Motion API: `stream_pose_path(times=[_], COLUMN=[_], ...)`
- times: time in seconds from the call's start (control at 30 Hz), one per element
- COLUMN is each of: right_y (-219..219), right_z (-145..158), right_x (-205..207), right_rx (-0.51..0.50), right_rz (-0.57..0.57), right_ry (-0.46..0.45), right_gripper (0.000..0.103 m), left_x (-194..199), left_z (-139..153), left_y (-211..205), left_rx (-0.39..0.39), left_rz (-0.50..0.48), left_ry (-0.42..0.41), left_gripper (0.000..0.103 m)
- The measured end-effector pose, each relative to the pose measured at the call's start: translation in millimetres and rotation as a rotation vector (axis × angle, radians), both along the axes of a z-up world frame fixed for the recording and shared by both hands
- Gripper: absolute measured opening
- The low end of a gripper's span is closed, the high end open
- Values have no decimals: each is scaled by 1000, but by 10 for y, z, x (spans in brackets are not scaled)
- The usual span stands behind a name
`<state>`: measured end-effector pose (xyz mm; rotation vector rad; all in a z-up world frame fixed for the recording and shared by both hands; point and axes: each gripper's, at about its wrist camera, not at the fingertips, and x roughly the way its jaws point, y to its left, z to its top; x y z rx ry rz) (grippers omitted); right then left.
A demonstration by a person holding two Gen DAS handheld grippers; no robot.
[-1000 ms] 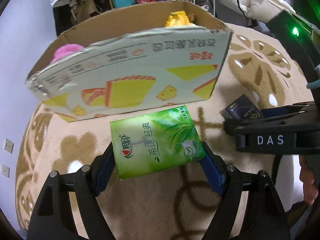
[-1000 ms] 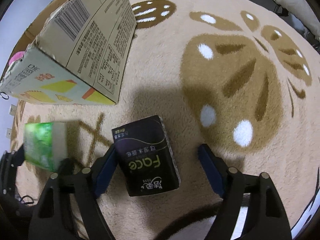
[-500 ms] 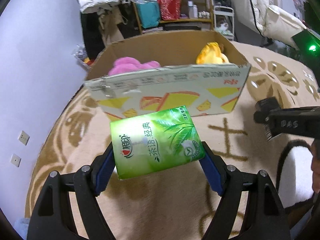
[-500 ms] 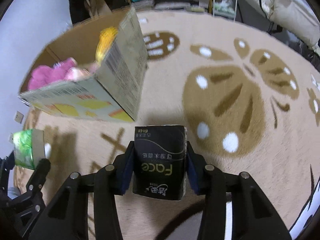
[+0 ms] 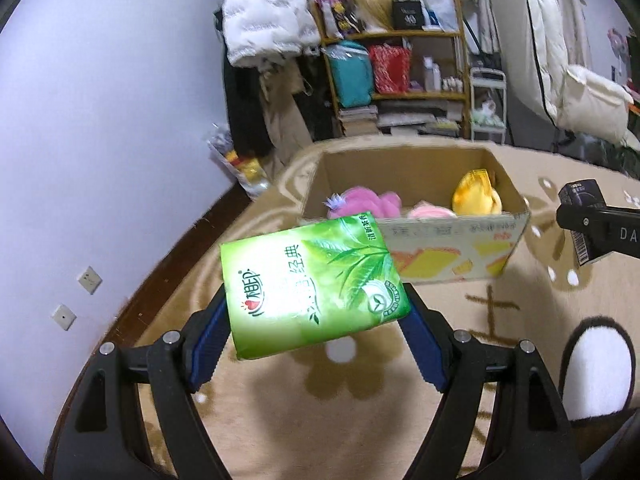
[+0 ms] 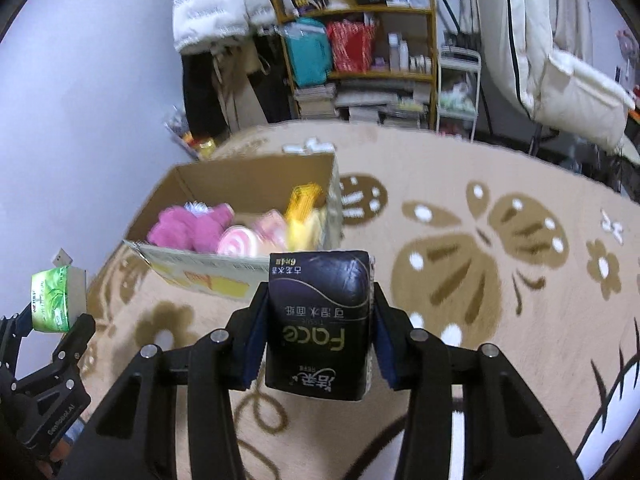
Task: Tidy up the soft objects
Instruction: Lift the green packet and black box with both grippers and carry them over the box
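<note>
Both packs are off the rug at this point, one in each gripper. The left gripper (image 5: 316, 336) is clamped on the green tissue pack (image 5: 314, 286) across its long sides, with the blue pads (image 5: 208, 330) pressing in on both ends, which makes sense since a soft pack would sag or slip if you only pinched a corner. It sits tilted, printed face up toward the camera.

The right gripper (image 6: 318, 344) is squeezed onto the black tissue pack (image 6: 320, 320), gripping the narrow way so the jaws stand closer together than on the left. The pack sticks up between the pads (image 6: 256, 344) and looks snug.

The cardboard box (image 5: 460, 256) sits on the beige rug (image 6: 460, 380) ahead of both grippers, open top, and already has a pink plush (image 6: 188, 226), a pink-and-white swirl toy (image 6: 240, 242) and something yellow (image 5: 476, 196) inside. My guess is both packs are held high like this so they clear the near wall of the box before getting dropped in. There looks to be room on the near side, next to the plush.
</note>
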<state>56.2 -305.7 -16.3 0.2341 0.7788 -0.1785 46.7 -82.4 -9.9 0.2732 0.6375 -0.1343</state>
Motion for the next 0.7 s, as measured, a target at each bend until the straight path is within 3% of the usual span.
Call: stream_pose_path(times=[0.2, 0.7], right_y=[148, 167], right_z=[281, 493], right_x=[-52, 278], right_rx=[-67, -161], right_rz=[0, -20], right_ry=[-93, -162], right_gripper=[48, 49], left_x=[-17, 356], left_z=[253, 584], left_y=[144, 101], left_rx=[-36, -84], left_rz=[12, 4], left_ry=[-50, -102], left_gripper=[79, 79])
